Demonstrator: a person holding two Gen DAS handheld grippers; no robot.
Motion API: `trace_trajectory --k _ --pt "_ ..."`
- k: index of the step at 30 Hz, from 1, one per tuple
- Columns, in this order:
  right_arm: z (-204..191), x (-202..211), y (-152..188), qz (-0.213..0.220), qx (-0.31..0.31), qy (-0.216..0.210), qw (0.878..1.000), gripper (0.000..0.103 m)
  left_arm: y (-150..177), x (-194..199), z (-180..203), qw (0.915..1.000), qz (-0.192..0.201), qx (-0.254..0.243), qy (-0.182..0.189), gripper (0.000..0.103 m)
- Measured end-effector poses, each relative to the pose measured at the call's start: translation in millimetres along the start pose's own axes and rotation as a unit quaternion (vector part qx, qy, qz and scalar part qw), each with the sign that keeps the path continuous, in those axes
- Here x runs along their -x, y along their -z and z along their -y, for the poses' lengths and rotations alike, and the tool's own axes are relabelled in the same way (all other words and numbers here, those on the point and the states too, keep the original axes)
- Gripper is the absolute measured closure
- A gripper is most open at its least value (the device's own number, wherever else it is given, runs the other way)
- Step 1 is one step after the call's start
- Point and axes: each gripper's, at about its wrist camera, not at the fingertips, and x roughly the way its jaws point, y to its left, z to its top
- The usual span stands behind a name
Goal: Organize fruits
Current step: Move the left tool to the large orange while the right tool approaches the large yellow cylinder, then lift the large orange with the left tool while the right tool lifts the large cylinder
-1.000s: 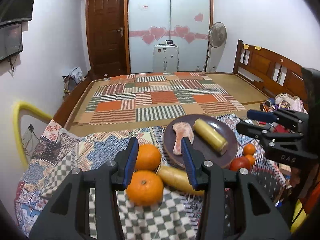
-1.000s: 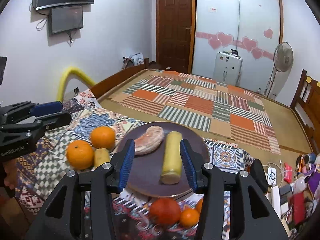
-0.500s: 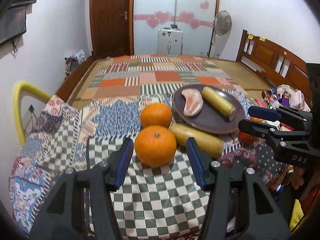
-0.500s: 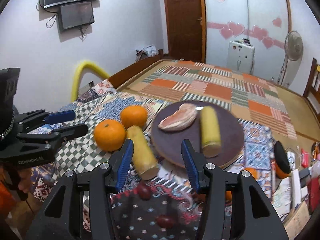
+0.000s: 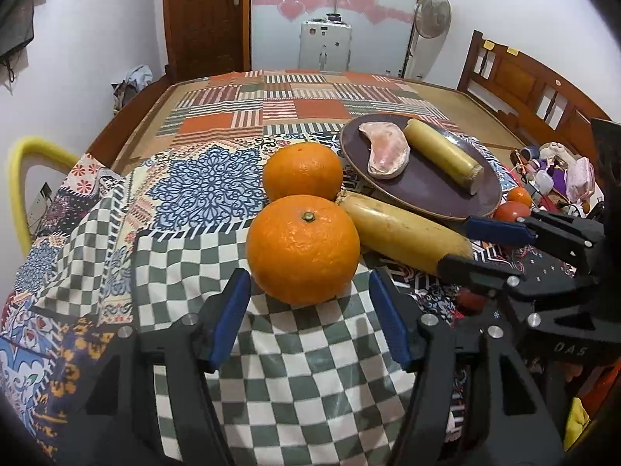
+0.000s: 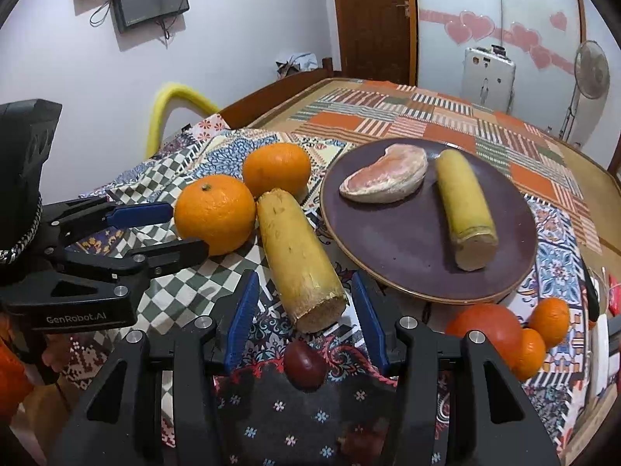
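Observation:
Two oranges lie on the patchwork cloth, a near orange (image 5: 303, 249) (image 6: 214, 213) and a far orange (image 5: 303, 171) (image 6: 277, 170). A yellow cane-like piece (image 5: 403, 235) (image 6: 299, 256) lies beside them. A dark plate (image 5: 434, 190) (image 6: 388, 248) holds a pink fruit slice (image 5: 386, 150) (image 6: 384, 179) and a second yellow piece (image 5: 442, 156) (image 6: 465, 206). My left gripper (image 5: 309, 303) (image 6: 182, 229) is open, its jaws just short of the near orange. My right gripper (image 6: 304, 310) (image 5: 481, 244) is open at the cut end of the loose yellow piece.
A red fruit and small oranges (image 6: 516, 330) (image 5: 514, 204) sit by the plate's right edge. A small dark red fruit (image 6: 304, 363) lies under my right gripper. A patchwork bed (image 5: 295, 105) stretches behind. A yellow chair back (image 5: 19, 171) stands left.
Both grippers have moved down and forward toward the table. The near orange now sits at my left fingertips, and the loose yellow piece's cut end at my right ones.

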Motion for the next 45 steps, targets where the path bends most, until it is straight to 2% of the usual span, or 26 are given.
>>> trace_trajectory --k 3,14,17,18,27,37,45 --pt "-1.2 -2.9 -0.9 -0.005 -0.001 -0.006 1.0 0.055 -3.4 -6.0 0.0 1.0 0.005 -0.003 -0.006 0.037" --pt "-5.2 -18.2 -4.0 -0.029 0.012 -0.009 0.999 0.055 -8.8 -18.8 -3.3 0.9999 0.008 -0.008 -0.012 0.036" --pt "-4.3 -19.5 -3.4 -0.03 0.009 -0.018 0.999 0.059 -9.6 -20.9 -1.8 0.9997 0.008 -0.014 -0.018 0.036" --pt "-4.8 -20.2 -3.3 -0.03 0.008 -0.019 0.999 0.064 -10.1 -21.3 -1.6 0.9997 0.009 -0.014 -0.018 0.036" --pt "-11.2 -19.3 -2.2 -0.025 0.018 -0.017 0.999 0.066 -10.6 -22.0 -5.1 0.9998 0.01 -0.014 -0.013 0.036" --pt "-27.8 -1.3 -0.3 -0.015 0.03 -0.015 0.999 0.067 14.1 7.4 -20.4 1.0 0.001 0.004 -0.004 0.037" --pt "-40.2 13.4 10.4 -0.018 0.032 -0.014 0.999 0.067 39.9 40.3 -13.2 0.9998 0.008 -0.017 -0.011 0.037"
